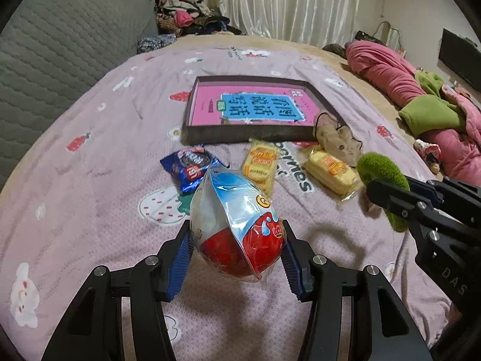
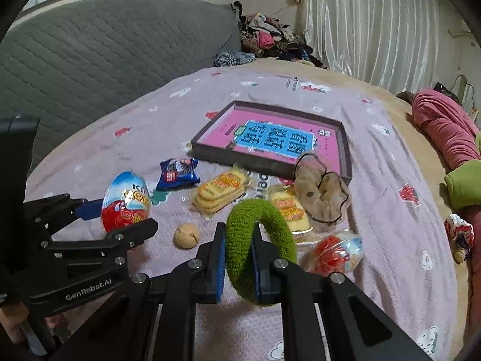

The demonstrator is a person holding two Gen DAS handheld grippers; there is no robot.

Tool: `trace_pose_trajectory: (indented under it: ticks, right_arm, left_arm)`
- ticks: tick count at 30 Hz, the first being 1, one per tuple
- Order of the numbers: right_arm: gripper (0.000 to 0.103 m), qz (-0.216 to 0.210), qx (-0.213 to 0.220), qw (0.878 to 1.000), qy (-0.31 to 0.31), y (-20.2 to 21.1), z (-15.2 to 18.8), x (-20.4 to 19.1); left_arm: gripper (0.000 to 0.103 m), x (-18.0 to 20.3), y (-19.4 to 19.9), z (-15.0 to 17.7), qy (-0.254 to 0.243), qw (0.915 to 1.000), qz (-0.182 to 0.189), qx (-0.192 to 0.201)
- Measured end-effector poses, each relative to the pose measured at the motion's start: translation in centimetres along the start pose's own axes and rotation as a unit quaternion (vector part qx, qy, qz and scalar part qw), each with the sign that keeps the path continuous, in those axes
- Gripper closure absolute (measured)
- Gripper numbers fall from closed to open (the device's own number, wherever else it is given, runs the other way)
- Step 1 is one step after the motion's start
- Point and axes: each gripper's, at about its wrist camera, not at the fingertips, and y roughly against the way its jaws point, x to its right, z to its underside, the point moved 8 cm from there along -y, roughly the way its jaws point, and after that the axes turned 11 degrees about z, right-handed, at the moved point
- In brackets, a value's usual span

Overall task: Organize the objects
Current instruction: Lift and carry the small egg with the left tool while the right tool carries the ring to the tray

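**Egg in one gripper, fuzzy ring in the other**

Right in front of my left camera, the left gripper (image 1: pixel 237 258) holds a wrapped chocolate egg (image 1: pixel 237 225). Its blue pads (image 1: pixel 182 263) press on the red bottom of the egg from both sides, and the egg is up off the pink bed sheet (image 1: pixel 90 195).

My right gripper (image 2: pixel 238 258) is pinched tight on a fuzzy green ring (image 2: pixel 261 240). The jaws are narrow, with one side of the ring squeezed between them. The rest of the ring sticks up past the tips.

Ahead of the right jaws lie two yellow biscuit packs (image 2: pixel 221 192). A blue cookie pack (image 2: pixel 178 174) lies ahead and to the left. A small tan ball (image 2: pixel 187 235) sits just left of the jaws, and another wrapped egg (image 2: pixel 335 254) lies just to their right. A brown fuzzy ring (image 2: pixel 321 195) rests against the near corner of the flat box (image 2: pixel 345 150), which sits farther ahead, with a pink book (image 2: pixel 270 138) inside.
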Motion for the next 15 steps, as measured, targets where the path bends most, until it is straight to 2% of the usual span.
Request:
trace_pose_trajectory:
  ticks: [9,15]
  right_arm:
    - [0.088,0.002,0.024,1.0,-0.005,1.7,-2.8,1.8]
    - [0.088,0.005,0.04,0.999,-0.001,2.4,-5.2,3.1]
  left_arm:
    - [0.047,1.9,2.5,-5.0,-0.016,0.9995,-0.002,0.026]
    - [0.047,2.1,2.7,-8.5,-0.022,0.9992,-0.003,0.034]
